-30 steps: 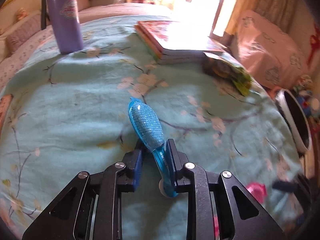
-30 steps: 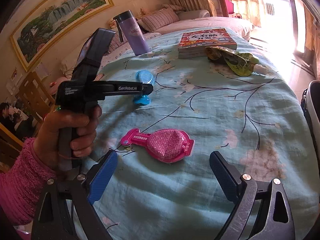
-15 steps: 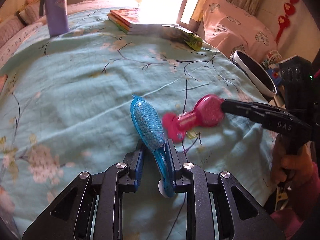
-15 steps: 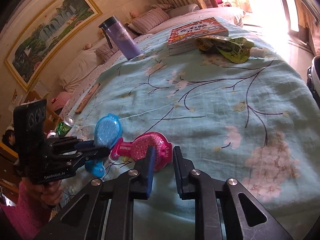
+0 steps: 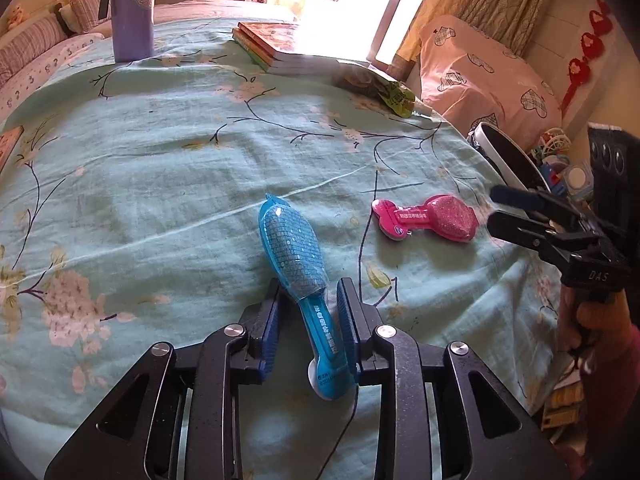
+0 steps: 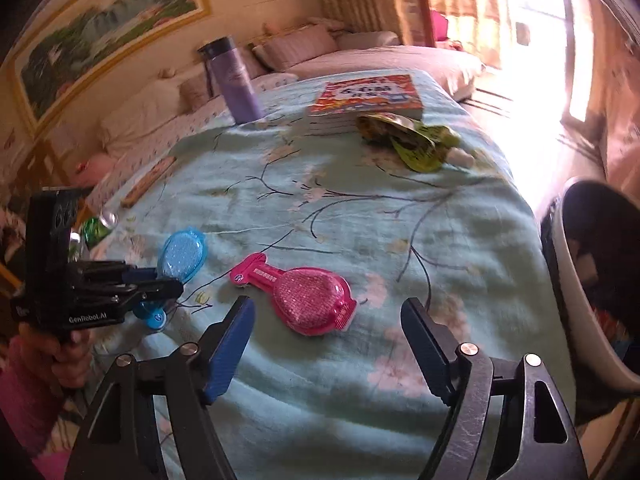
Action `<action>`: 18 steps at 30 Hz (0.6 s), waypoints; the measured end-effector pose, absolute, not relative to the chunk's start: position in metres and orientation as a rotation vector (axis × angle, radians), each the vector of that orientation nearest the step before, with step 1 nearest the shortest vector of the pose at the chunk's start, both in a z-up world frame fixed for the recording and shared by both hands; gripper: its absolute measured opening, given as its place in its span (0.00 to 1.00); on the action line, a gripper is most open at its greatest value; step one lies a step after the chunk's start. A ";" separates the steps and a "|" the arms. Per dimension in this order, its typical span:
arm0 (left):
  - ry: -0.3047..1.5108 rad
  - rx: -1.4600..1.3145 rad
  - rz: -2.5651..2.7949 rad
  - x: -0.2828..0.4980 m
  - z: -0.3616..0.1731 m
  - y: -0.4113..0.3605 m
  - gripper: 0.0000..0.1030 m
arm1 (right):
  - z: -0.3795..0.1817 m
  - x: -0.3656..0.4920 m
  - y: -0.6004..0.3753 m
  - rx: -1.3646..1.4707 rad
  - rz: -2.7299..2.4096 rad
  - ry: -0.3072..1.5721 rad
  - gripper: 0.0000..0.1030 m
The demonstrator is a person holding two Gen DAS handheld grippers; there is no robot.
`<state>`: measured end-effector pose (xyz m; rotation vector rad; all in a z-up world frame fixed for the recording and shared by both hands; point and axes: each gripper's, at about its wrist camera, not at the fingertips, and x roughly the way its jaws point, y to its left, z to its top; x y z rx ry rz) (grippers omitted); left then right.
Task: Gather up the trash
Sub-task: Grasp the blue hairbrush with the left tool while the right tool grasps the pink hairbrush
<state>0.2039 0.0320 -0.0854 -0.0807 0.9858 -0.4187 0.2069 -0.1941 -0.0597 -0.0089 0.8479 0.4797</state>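
The left tongs (image 5: 306, 320) are pinching the blue pack (image 5: 294, 256) by its thin neck over the table (image 5: 160, 168). The right tongs (image 6: 326, 344) are sitting wide open behind the pink pack (image 6: 308, 300), which is lying flat. The blue one is looking wobbly, so it could be slipping out.

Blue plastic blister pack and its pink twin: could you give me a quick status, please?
Left gripper shut on blue plastic blister pack. Right gripper open, empty. Pink plastic blister pack lying on teal floral bedspread. Nothing blocking.

The left tool (image 5: 308, 320) is held low with its jaws narrowed; the right tool (image 6: 328, 344) is spread wide apart.
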 end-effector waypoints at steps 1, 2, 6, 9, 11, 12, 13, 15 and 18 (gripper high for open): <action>0.986 -0.084 -0.422 0.205 -0.085 0.031 0.30 | -0.058 0.213 -0.187 -0.059 0.518 0.848 0.75; 0.987 -0.087 -0.424 0.206 -0.085 0.031 0.35 | -0.058 0.219 -0.180 -0.099 0.548 0.856 0.75; 0.974 -0.063 -0.409 0.208 -0.084 0.023 0.39 | -0.071 0.234 -0.155 -0.266 0.607 0.886 0.73; 0.958 -0.038 -0.390 0.209 -0.084 0.020 0.34 | -0.089 0.240 -0.142 -0.351 0.600 0.932 0.52; 0.955 -0.029 -0.371 0.210 -0.085 0.019 0.22 | -0.089 0.234 -0.146 -0.318 0.583 0.911 0.51; 0.953 -0.035 -0.372 0.210 -0.084 0.020 0.21 | -0.089 0.230 -0.149 -0.303 0.569 0.908 0.51; 0.956 -0.046 -0.376 0.210 -0.084 0.020 0.21 | -0.088 0.226 -0.154 -0.279 0.549 0.902 0.51; 0.955 -0.056 -0.388 0.209 -0.082 0.017 0.21 | -0.086 0.218 -0.167 -0.210 0.519 0.896 0.51; 0.949 -0.067 -0.417 0.206 -0.078 0.005 0.20 | -0.079 0.208 -0.193 -0.077 0.469 0.882 0.51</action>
